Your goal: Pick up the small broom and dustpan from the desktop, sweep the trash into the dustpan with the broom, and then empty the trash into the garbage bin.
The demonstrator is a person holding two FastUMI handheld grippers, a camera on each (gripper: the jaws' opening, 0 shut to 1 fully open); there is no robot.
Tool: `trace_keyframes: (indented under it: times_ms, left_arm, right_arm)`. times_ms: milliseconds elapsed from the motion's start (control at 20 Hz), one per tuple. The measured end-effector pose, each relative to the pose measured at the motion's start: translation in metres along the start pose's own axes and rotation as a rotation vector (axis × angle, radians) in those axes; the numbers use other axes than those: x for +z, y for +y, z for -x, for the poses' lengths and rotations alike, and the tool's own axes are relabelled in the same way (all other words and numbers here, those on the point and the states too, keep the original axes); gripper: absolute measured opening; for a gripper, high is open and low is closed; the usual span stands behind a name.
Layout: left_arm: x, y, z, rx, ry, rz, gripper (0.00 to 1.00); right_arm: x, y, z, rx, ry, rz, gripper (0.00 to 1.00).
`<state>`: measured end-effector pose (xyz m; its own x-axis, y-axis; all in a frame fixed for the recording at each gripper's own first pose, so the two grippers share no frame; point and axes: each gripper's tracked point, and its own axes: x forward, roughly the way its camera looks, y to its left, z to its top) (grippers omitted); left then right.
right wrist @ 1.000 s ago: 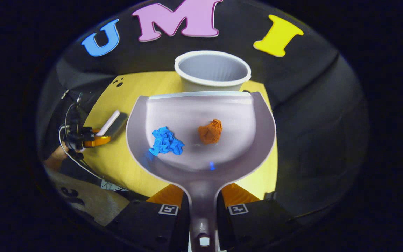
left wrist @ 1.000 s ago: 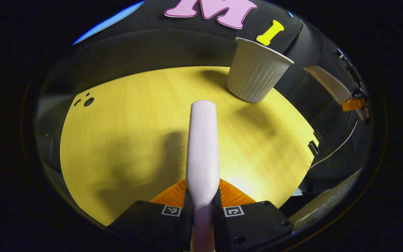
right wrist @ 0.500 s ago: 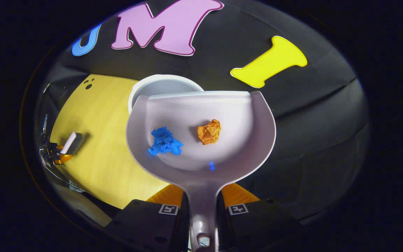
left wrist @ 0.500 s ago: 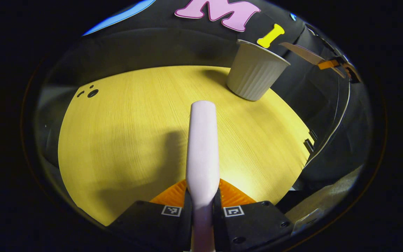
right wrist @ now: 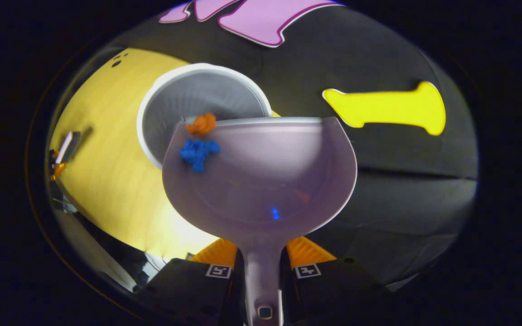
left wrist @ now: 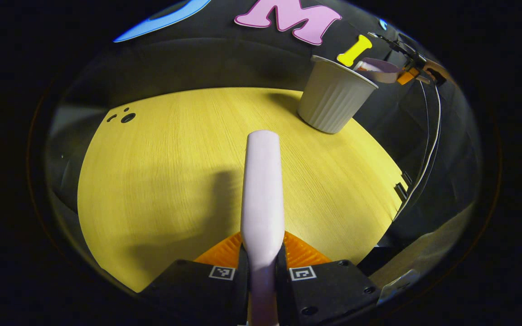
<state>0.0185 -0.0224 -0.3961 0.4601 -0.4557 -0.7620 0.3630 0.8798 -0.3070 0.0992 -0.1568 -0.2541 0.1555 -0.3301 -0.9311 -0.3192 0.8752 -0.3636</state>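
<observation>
Left gripper view: the broom (left wrist: 262, 190) handle is clamped between the left gripper (left wrist: 262, 271) fingers above the desktop (left wrist: 161, 172); the garbage bin (left wrist: 333, 104) is set at the far right edge.

Right gripper view: the dustpan (right wrist: 261, 181) handle is gripped by the right gripper (right wrist: 262, 271); the pan is tipped over the bin.

Trash: the orange scrap (right wrist: 201, 124) and blue scrap (right wrist: 196, 152) are seen at the pan's lip.

Progress: sweeping is judged done; emptying is nearly finished.
</observation>
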Motion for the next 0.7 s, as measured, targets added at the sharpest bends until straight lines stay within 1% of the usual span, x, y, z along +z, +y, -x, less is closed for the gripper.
trace_keyframes:
  times_ms: [200, 450, 550, 700]
  left_arm:
    - [-0.003, 0.002, 0.006, 0.009, 0.000, 0.042, 0.29]
    - [-0.005, 0.002, 0.001, 0.035, 0.010, 0.025, 0.29]
    - [-0.006, 0.004, 0.002, 0.041, 0.010, 0.027, 0.29]
    - [-0.006, 0.007, 0.004, 0.053, 0.016, 0.019, 0.29]
  right_arm:
    - [0.005, 0.001, -0.007, 0.020, 0.067, 0.057, 0.36]
    - [0.005, -0.001, -0.008, 0.027, 0.048, 0.041, 0.36]
    - [0.008, 0.000, -0.005, 0.040, 0.007, 0.011, 0.36]
    - [0.015, 0.009, 0.002, 0.087, -0.106, -0.072, 0.36]
